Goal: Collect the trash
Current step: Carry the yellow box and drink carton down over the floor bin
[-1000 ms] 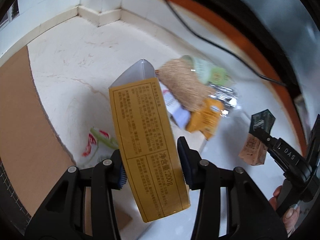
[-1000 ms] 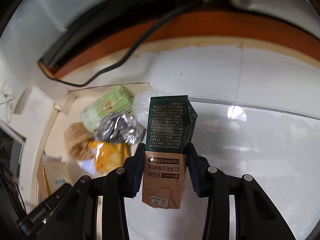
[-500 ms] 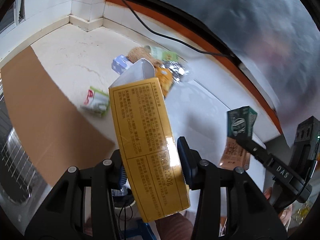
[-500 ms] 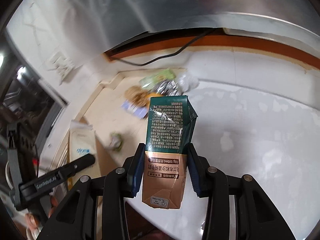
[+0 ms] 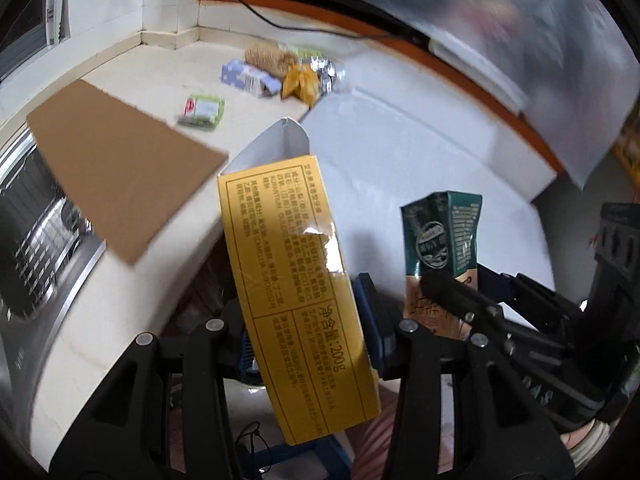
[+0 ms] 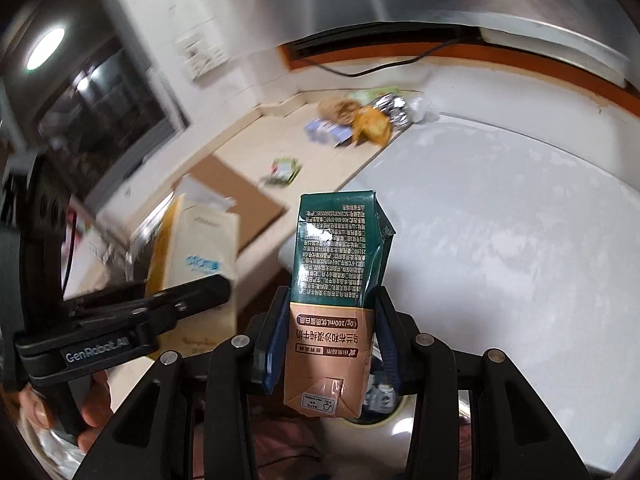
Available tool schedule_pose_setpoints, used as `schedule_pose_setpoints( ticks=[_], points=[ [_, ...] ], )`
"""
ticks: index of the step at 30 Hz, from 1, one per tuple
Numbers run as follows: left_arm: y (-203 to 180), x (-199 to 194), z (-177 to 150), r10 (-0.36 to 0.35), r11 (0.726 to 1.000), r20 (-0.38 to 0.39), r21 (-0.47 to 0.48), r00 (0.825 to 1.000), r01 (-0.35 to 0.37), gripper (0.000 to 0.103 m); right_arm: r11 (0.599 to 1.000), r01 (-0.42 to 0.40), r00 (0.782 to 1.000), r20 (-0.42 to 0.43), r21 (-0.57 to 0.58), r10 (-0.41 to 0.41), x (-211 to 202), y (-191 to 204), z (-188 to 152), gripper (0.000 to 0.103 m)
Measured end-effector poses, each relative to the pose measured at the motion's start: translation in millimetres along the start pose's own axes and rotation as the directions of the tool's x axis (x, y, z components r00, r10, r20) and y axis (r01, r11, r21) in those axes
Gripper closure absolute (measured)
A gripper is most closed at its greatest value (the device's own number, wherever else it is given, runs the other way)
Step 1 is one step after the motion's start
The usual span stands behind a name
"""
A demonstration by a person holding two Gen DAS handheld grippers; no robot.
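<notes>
My left gripper [image 5: 306, 320] is shut on a tall yellow box [image 5: 292, 272] with an open white flap, held in the air off the counter. My right gripper [image 6: 330, 332] is shut on a green and brown milk carton [image 6: 336, 288], also held up. The carton shows in the left wrist view [image 5: 444, 236] and the yellow box in the right wrist view [image 6: 196, 256]. More trash lies far back in the counter corner: a pile of wrappers [image 5: 296, 70] and a small green packet [image 5: 202, 110].
A brown cardboard sheet [image 5: 116, 168] lies on the beige counter [image 5: 168, 64] beside a metal sink [image 5: 32, 232]. A white appliance top [image 6: 500, 240] spreads to the right. A black cable [image 5: 280, 24] runs along the wall. A round bin opening [image 6: 376, 404] shows below the carton.
Both grippers have pulled back and up from the counter corner with their cartons. The trash pile now looks small and far. The grippers have come closer together.
</notes>
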State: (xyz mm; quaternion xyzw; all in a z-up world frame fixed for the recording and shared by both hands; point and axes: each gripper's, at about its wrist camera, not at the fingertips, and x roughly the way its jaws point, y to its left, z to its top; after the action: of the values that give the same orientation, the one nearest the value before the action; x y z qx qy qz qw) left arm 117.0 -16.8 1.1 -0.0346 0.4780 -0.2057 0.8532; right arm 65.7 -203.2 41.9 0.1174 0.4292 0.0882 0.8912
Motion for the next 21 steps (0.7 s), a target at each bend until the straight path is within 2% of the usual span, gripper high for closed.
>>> schedule_pose_setpoints(
  ticks=[4, 6, 11, 17, 21],
  points=[
    [2, 12, -60, 0.044, 0.998, 0.008, 0.045, 0.999, -0.044, 0.062, 0.995, -0.013, 1.000, 0.027, -0.098, 0.016, 5, 21, -59, 0.064],
    [7, 24, -80, 0.048, 0.998, 0.009, 0.047, 0.999, -0.048, 0.062, 0.991, 0.002, 0.999, 0.043, -0.135, 0.004, 9, 26, -89, 0.064],
    [27, 66, -134, 0.072, 0.997, -0.040, 0.034, 0.997, -0.071, 0.062, 0.982, 0.032, 0.999, 0.041, -0.185, -0.025, 35, 31, -145, 0.064],
    [48, 124, -180, 0.082, 0.997, -0.101, 0.012, 0.991, -0.081, 0.062, 0.970, 0.071, 0.996, -0.029, -0.232, -0.080, 90, 21, -193, 0.064],
    [60, 161, -204, 0.100, 0.995, -0.141, 0.025, 0.985, -0.098, 0.062, 0.960, 0.097, 0.987, -0.097, -0.263, -0.127, 131, 8, -223, 0.064]
  ],
)
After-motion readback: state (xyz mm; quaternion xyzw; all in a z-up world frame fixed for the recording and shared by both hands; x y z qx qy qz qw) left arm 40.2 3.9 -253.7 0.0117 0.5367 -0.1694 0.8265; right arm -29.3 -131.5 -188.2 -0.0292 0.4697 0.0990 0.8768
